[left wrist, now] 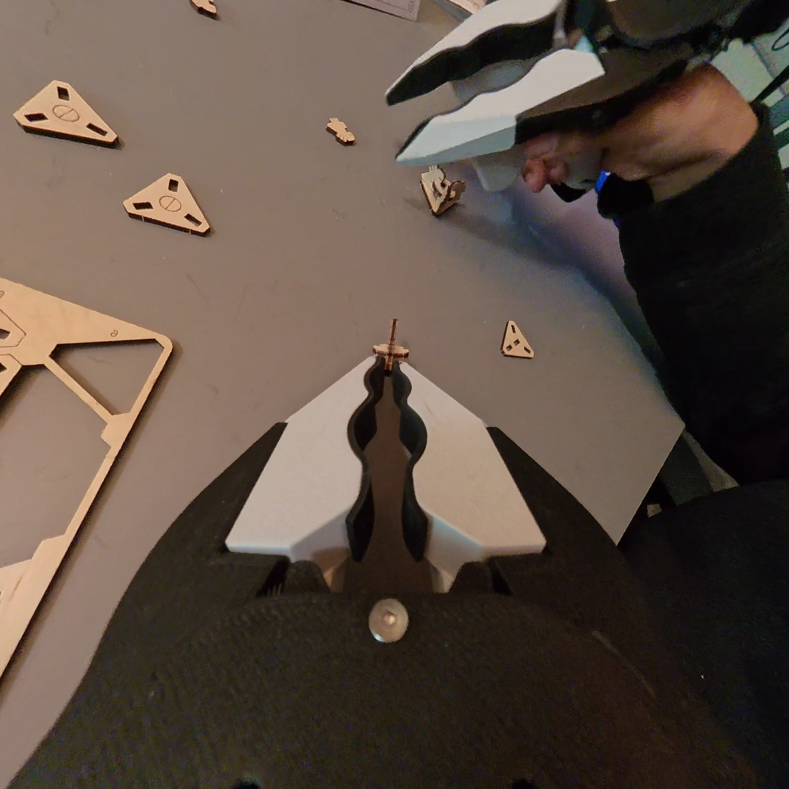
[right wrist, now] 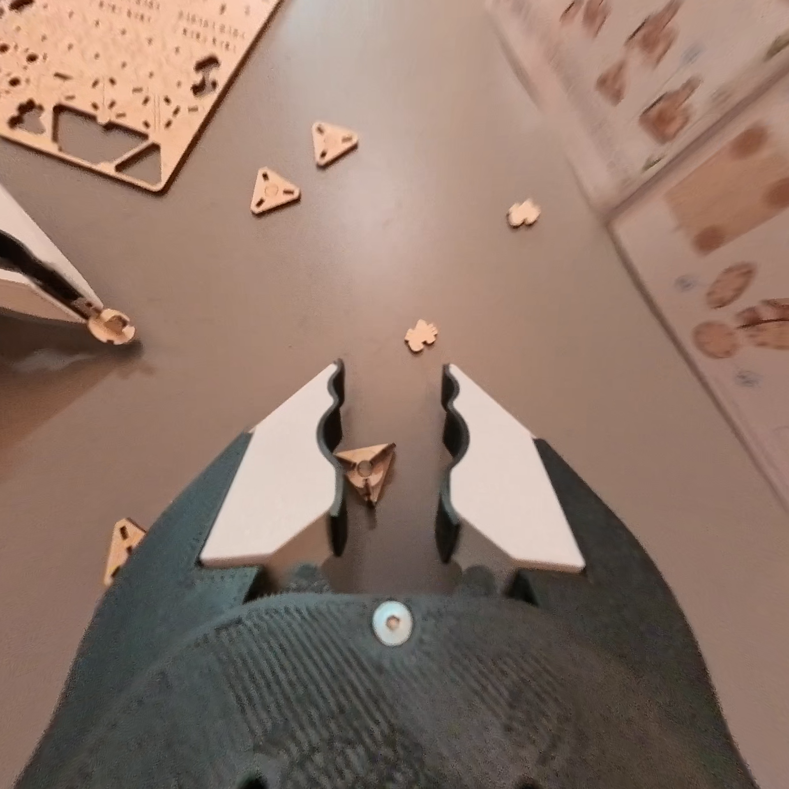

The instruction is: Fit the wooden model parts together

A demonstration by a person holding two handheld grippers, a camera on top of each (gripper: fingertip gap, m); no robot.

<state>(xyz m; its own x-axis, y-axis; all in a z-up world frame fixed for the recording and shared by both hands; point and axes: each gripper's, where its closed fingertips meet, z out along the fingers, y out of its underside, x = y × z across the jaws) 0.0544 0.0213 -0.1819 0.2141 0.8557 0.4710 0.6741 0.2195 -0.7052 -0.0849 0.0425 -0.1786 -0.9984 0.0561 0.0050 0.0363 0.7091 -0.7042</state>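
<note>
Printed sheets [right wrist: 700, 179] at far right blurred; contents unreadable. Wooden frame sheet [left wrist: 55, 427] cut off by left edge. Small triangle [right wrist: 121, 544] partly hidden behind the right gripper body.

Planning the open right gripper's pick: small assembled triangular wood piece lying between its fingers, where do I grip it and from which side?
Judging by pose, come from above: the triangular wood assembly lies on the table under the open right gripper. Pinch across two flat edges; the corners taper and would probably slip.
</note>
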